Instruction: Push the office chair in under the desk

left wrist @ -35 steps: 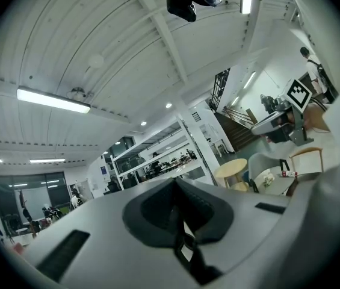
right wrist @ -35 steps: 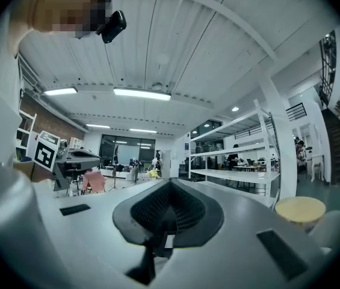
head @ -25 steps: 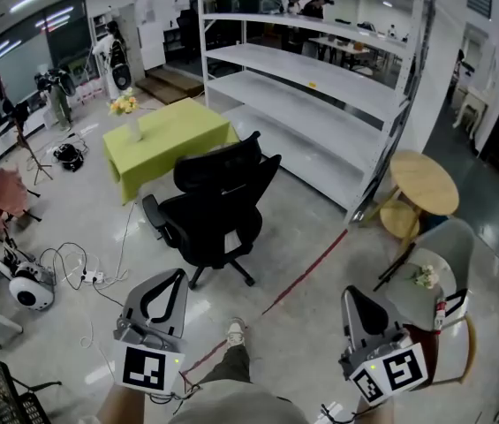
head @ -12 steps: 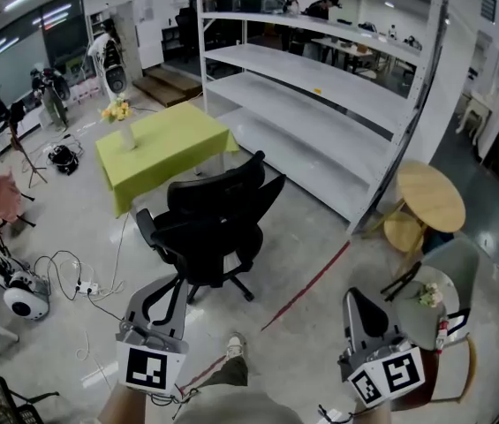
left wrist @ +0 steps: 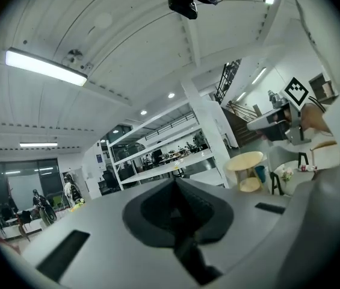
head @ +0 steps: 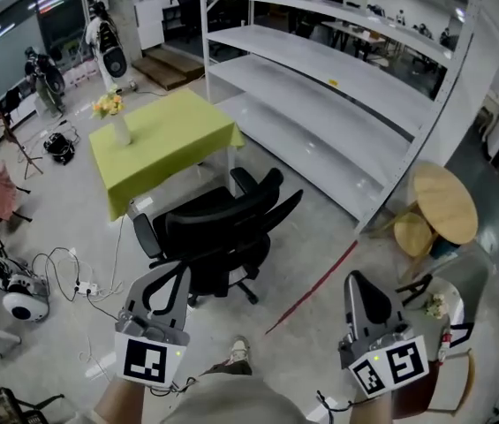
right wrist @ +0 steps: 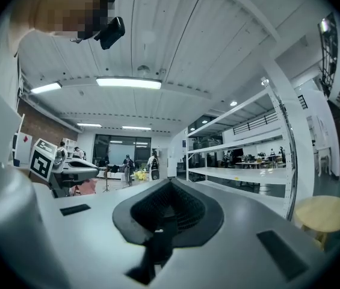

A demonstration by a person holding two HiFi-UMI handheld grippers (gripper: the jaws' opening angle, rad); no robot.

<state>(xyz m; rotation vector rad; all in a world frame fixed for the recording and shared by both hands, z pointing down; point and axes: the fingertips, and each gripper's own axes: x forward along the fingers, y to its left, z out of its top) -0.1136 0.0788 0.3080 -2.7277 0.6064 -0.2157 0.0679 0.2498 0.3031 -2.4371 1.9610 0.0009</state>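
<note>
Grey floor (head: 324, 228) carries the black office chair (head: 218, 237) just beside the green-clothed table (head: 165, 131), its backrest toward me. I see my left tool (head: 170, 279) and right tool (head: 360, 288) both closed, empty, not touching the chair.

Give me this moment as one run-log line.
stage: chair not yet pushed in | office chair: near desk, not under it | left gripper: shut, empty | right gripper: shut, empty | contact: none seen
</note>
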